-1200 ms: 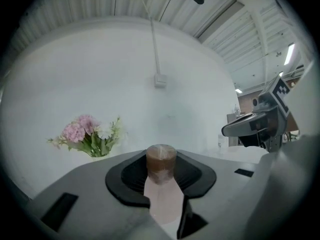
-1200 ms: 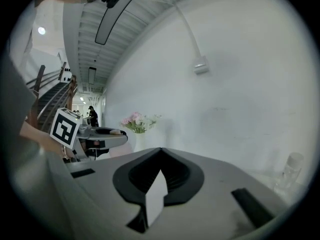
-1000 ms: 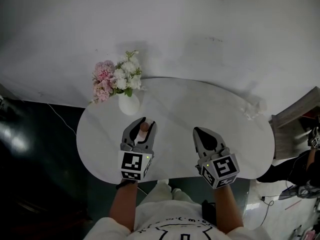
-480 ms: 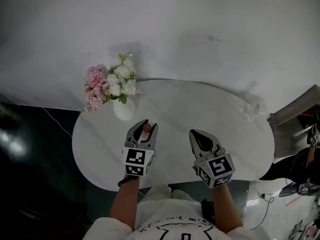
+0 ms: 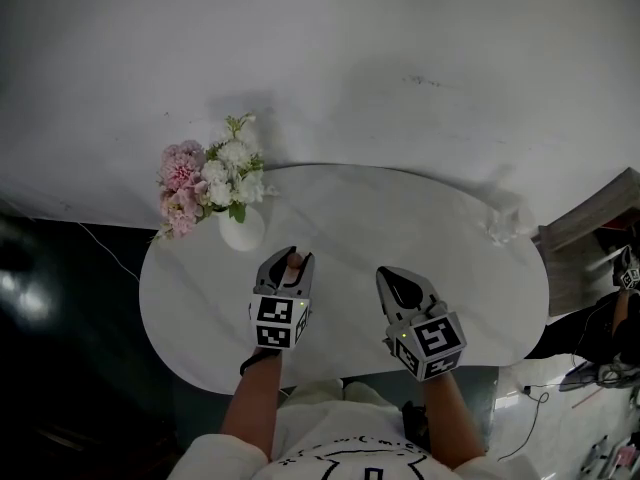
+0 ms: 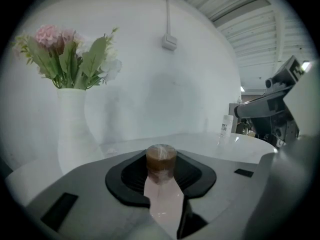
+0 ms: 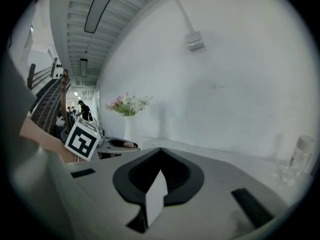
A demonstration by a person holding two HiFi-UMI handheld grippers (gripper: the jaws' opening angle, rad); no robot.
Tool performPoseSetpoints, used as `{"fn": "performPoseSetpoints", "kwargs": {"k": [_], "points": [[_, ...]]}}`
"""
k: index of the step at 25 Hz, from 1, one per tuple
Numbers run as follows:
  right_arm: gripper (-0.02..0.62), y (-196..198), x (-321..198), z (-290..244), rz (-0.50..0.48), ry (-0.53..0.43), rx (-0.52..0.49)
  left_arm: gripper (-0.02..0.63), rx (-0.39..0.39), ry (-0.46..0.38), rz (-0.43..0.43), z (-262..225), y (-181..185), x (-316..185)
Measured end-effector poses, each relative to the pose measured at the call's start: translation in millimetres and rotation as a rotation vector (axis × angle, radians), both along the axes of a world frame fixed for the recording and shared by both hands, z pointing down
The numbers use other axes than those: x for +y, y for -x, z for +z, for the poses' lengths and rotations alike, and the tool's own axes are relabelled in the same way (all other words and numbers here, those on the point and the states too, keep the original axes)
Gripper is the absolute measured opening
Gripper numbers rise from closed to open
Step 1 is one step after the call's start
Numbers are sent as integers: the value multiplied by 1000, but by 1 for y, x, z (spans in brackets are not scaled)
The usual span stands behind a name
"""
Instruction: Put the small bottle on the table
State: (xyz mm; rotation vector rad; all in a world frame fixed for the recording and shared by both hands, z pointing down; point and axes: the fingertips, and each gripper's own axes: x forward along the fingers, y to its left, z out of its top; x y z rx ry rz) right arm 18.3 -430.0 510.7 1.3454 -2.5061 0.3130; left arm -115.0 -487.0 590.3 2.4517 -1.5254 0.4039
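The small bottle (image 5: 291, 260), pale pink with a brown cap, stands upright between the jaws of my left gripper (image 5: 288, 262), which is shut on it over the near half of the white table (image 5: 450, 238). In the left gripper view the bottle (image 6: 161, 160) fills the gap between the black pads, its cap rising above them. Whether its base touches the tabletop is hidden. My right gripper (image 5: 398, 280) hovers over the table to the right, shut with nothing in it; in its own view the right gripper (image 7: 160, 174) shows its jaws closed together.
A white vase of pink and white flowers (image 5: 238, 226) stands at the table's far left, just beyond the left gripper. A small clear glass (image 5: 500, 226) sits near the far right edge. A white wall rises behind the table. A dark floor lies to the left.
The head view has drifted, so the vase and table sit further left in the picture. Both grippers have drawn slightly nearer the table's front edge. The left grip on the bottle is unchanged.
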Motion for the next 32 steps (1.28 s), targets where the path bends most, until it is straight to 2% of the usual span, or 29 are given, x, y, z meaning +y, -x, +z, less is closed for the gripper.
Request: {"fn": "performPoseSetpoints", "kwargs": {"k": [13, 32], "points": [[-5, 1, -14, 17, 14, 29, 9, 129, -9, 72, 8, 32, -2, -18], [-5, 14, -9, 8, -23, 12, 21, 132, -43, 80, 43, 34, -5, -12]]}}
